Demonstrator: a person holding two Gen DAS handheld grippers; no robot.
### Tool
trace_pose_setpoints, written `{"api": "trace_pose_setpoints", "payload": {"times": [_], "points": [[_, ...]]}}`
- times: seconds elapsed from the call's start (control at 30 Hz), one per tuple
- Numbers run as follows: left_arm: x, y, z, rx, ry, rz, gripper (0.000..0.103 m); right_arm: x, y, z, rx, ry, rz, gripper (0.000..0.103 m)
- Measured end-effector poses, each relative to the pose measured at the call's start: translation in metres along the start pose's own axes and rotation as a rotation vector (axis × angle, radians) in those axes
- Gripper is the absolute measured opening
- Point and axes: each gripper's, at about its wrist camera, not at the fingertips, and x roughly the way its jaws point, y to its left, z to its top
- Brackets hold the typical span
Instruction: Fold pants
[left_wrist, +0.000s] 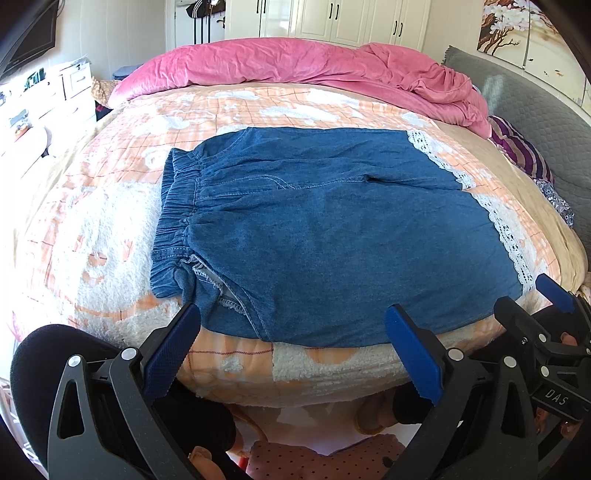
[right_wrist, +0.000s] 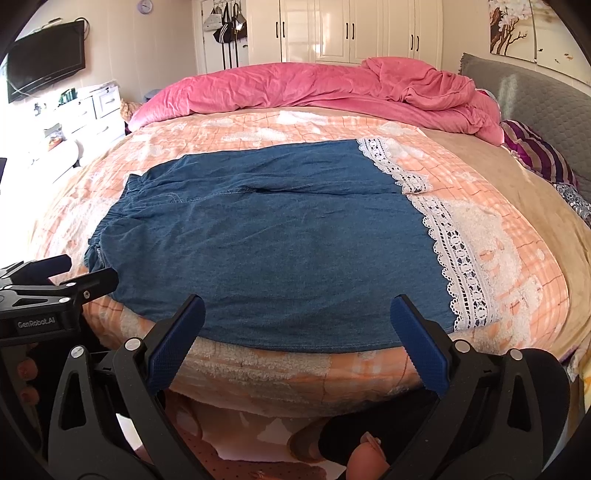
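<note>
Blue denim pants (left_wrist: 325, 236) with white lace hems (left_wrist: 509, 236) lie flat on the bed, elastic waistband (left_wrist: 173, 214) to the left, legs to the right. They also show in the right wrist view (right_wrist: 280, 251), lace hem (right_wrist: 461, 266) at right. My left gripper (left_wrist: 295, 332) is open and empty at the pants' near edge. My right gripper (right_wrist: 299, 325) is open and empty at the near edge, further toward the hem. The right gripper shows in the left wrist view (left_wrist: 535, 306), and the left gripper in the right wrist view (right_wrist: 66, 273).
The bed has an orange and white fleece blanket (left_wrist: 110, 236). A pink duvet (left_wrist: 295, 66) is bunched along the far side. Striped purple cloth (left_wrist: 524, 151) and a grey headboard (left_wrist: 546, 122) are at right. White drawers (right_wrist: 99, 110) and a wall TV (right_wrist: 44, 59) are at left.
</note>
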Motion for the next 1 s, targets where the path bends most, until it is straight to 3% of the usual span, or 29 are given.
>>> {"api": "trace_pose_setpoints", "payload": {"times": [0.3,0.6,0.8,1.0], "points": [[0.006,0.004,0.004,-0.004,0.005,0.009,0.099,0.006,0.001,0.004,-0.001,0.01,0.011,0.095],[0.018,0.017,0.029,-0.023,0.001,0.04,0.099,0.028,0.011,0.046,-0.043,-0.014,0.038,0.095],[0.039,0.039,0.06,-0.025,0.063,0.031,0.099,0.064,0.028,0.076,-0.104,0.032,0.079,0.095],[0.067,0.089,0.126,-0.028,0.066,0.14,0.099,0.106,0.044,0.12,-0.151,0.077,0.134,0.095]]}}
